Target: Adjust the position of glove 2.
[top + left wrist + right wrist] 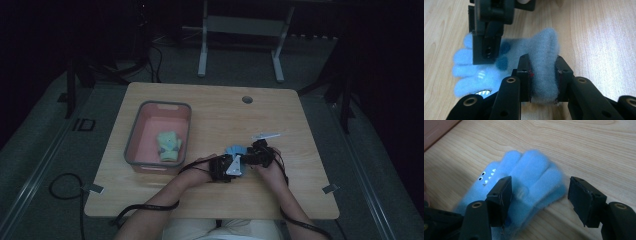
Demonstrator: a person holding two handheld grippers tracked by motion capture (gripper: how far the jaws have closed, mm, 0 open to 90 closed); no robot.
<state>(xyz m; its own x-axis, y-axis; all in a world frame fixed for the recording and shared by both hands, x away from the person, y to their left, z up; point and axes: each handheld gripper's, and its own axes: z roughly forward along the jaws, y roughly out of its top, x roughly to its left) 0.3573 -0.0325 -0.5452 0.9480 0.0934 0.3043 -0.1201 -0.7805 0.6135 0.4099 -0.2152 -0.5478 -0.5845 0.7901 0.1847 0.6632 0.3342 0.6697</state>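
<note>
While clamped: left gripper (544, 82) pinches a raised fold of the blue fuzzy glove (499, 67), pads pressed into fleece on both sides.
Right gripper (540, 200): jaws apart, straddling the glove's finger end; one jaw over the fabric, the other over bare wood.
Glove position: flat on the wooden table (215, 115), near the front edge at centre, between both grippers; fingers spread, small white teeth and eye marks printed on it.
Obstruction: right gripper body crosses the upper left of the left gripper view, covering part of the glove's fingers.
Pink bin (134, 137): grey-rimmed, left of the hands, well apart from the blue glove.
Bin contents: green glove (168, 145) lying inside.
Nearby: pale flat strip (266, 135) on the table just beyond the right gripper; round hole (247, 99) near the far edge.
Lighting: dim, room beyond the table mostly dark.
</note>
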